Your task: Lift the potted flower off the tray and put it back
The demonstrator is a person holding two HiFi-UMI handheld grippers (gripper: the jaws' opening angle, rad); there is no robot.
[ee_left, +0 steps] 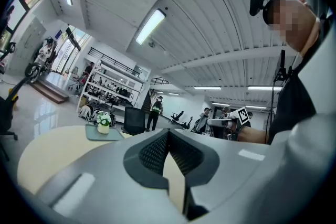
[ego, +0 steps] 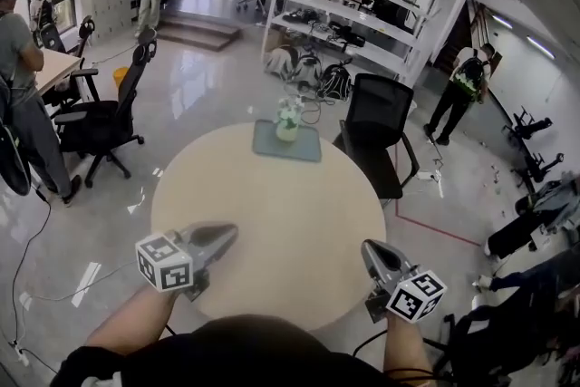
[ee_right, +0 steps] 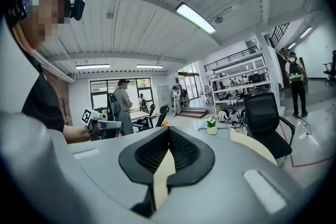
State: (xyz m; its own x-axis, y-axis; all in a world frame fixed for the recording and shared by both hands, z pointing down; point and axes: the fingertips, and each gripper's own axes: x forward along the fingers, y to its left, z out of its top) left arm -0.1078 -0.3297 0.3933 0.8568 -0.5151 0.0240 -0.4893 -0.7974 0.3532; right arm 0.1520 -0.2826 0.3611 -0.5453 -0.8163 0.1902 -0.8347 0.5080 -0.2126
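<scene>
Potted flower [ego: 288, 120]: stood upright on the tray, at the middle of the table's far edge. Was touched by neither gripper and sat well apart from both. Judged either not yet lifted or already set back, with nothing here to decide between the two. If not yet lifted, left the whole job to do: reach across, grip, lift, return.

Table [ego: 272, 222]: round, with a pale beige top, smooth and matt. Carried only the tray and its pot.

Office chair [ego: 376, 118]: black, mesh-backed, on castors. Stood just beyond the table's far-right edge.

Tray [ego: 311, 148]: flat, rounded rectangle, dull grey-green, with a low rim. Lay at the table's far edge.

Left gripper [ego: 233, 232]: smooth grey moulded shell, tapered to a point, with a marker cube at the rear. Hung over the table's near-left edge, closed on nothing, dark ribbed pads pressed together at the tips.

Right gripper [ego: 367, 247]: same build. Hung over the near-right edge, likewise closed and empty.

Pot and blooms: small, rounded, cream-coloured pot of a material not identifiable. Held white blossoms over green leaves, too small to judge as real or artificial.
</scene>
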